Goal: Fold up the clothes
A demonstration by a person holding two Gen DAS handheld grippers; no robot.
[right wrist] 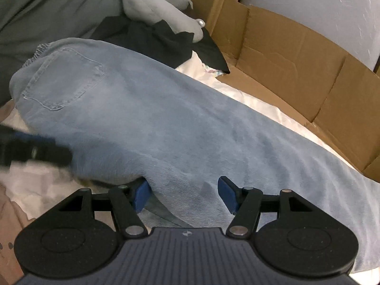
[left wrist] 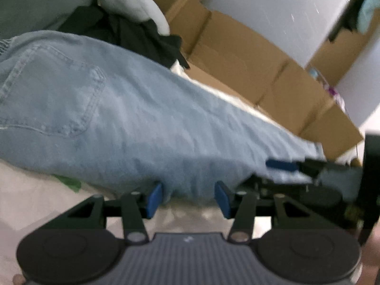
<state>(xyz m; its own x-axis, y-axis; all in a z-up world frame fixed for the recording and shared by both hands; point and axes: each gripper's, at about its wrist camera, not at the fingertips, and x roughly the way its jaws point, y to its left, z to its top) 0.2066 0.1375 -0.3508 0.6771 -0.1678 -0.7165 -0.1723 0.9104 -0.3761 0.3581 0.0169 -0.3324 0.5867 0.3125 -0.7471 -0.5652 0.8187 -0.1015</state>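
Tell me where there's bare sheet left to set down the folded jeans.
Bare white sheet shows in a strip between the jeans and the cardboard boxes, and a patch near the left gripper. The far end is crowded: black garment, grey clothing.

Brown cardboard boxes (right wrist: 296, 54) are standing ahead and right of the fingers, backing onto a pale grey wall (left wrist: 280, 7); white bedding (right wrist: 251, 99) is lying below.
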